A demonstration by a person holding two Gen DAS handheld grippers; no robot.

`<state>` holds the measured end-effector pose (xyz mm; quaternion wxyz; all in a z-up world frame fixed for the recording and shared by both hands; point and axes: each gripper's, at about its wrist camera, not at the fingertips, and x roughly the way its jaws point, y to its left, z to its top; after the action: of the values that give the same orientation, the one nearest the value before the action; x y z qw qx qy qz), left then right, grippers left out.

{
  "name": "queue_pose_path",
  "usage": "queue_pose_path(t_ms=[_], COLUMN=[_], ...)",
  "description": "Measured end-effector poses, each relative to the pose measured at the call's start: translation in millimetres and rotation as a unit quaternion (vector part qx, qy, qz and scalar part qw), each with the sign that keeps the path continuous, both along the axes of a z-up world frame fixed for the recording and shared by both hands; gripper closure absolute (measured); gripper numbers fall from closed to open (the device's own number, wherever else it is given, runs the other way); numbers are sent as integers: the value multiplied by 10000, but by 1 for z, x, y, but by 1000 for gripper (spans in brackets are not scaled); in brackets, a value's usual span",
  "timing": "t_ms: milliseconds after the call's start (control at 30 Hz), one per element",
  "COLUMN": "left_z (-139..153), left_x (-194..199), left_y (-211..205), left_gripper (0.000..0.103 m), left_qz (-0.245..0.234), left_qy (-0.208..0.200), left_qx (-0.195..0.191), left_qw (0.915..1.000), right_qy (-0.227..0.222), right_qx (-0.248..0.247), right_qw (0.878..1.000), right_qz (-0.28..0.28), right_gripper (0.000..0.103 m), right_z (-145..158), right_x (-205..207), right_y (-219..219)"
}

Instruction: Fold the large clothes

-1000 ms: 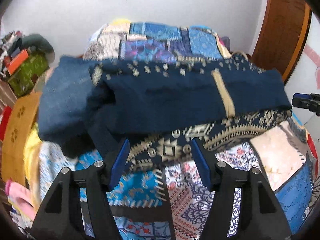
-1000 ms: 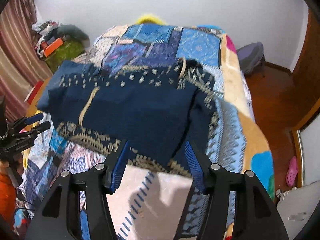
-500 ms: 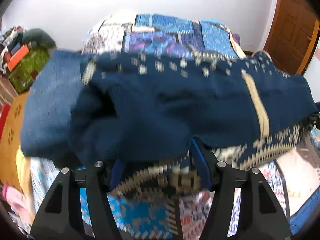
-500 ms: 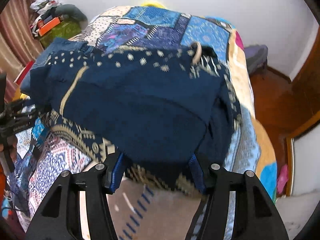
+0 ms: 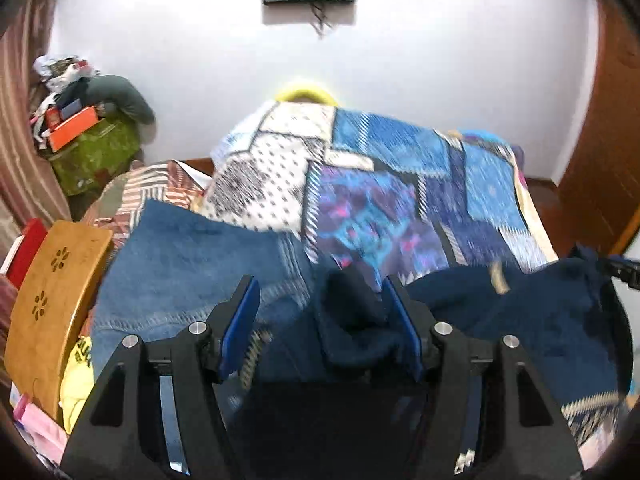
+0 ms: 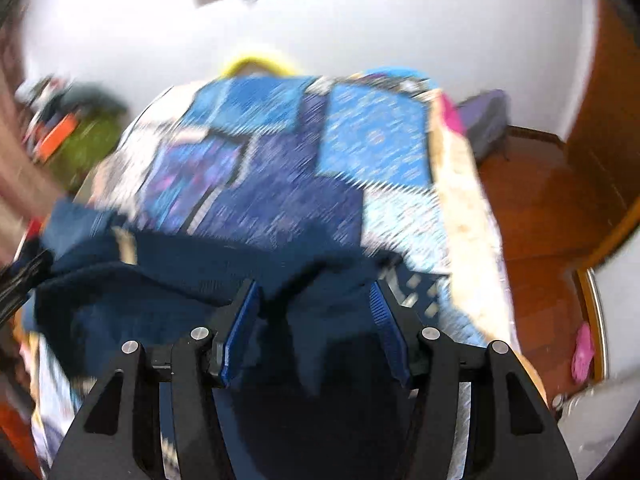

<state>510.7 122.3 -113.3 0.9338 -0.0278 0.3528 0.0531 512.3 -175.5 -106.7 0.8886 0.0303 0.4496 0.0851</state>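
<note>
A large navy garment (image 5: 520,312) with beige patterned trim lies across the patchwork quilt (image 5: 380,200) of a bed. My left gripper (image 5: 320,292) stands open over its left end, and a bunched navy fold rises between the blue pads (image 5: 240,320). A blue denim piece (image 5: 192,264) lies just left of that fold. My right gripper (image 6: 314,296) is open at the navy garment's (image 6: 160,280) right end, dark cloth filling the gap between its fingers. The pads do not visibly clamp the cloth in either view. Both views are motion-blurred.
A wooden board (image 5: 52,300) with flower cut-outs and a green box (image 5: 92,152) piled with clutter stand left of the bed. To the right are a wooden floor (image 6: 552,220), a purple bag (image 6: 484,120), a pink slipper (image 6: 582,352) and a brown door (image 5: 600,140).
Both grippers have swept forward from the near side of the bed onto the navy garment. Its cloth now sits between both pairs of fingers, and the jaw widths look unchanged.
</note>
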Motion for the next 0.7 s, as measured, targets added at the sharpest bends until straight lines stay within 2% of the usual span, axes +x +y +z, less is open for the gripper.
queue_pose_path(t_ms=[100, 200, 300, 400, 600, 700], left_z=[7, 8, 3, -9, -46, -57], left_x=[-4, -14, -30, -43, -72, -90], left_y=[4, 2, -2, -10, -29, -29], left_gripper=[41, 41, 41, 41, 41, 41], left_qz=[15, -4, -94, -267, -491, -428], left_qy=[-84, -147, -110, 88, 581, 693], left_qx=[-81, 2, -148, -251, -224, -274], left_qw=[9999, 9999, 9998, 9993, 9969, 9963], right_qy=[-11, -66, -55, 145, 610, 537], right_qx=[96, 54, -7, 51, -229, -348], right_qw=[9999, 9999, 9993, 9977, 9937, 9936], right_qz=[-47, 125, 365, 668, 916, 933], right_gripper=[50, 50, 50, 50, 50, 50], right_z=[5, 8, 9, 2, -26, -25], right_x=[0, -13, -24, -36, -63, -80], right_y=[-5, -6, -4, -2, 0, -5])
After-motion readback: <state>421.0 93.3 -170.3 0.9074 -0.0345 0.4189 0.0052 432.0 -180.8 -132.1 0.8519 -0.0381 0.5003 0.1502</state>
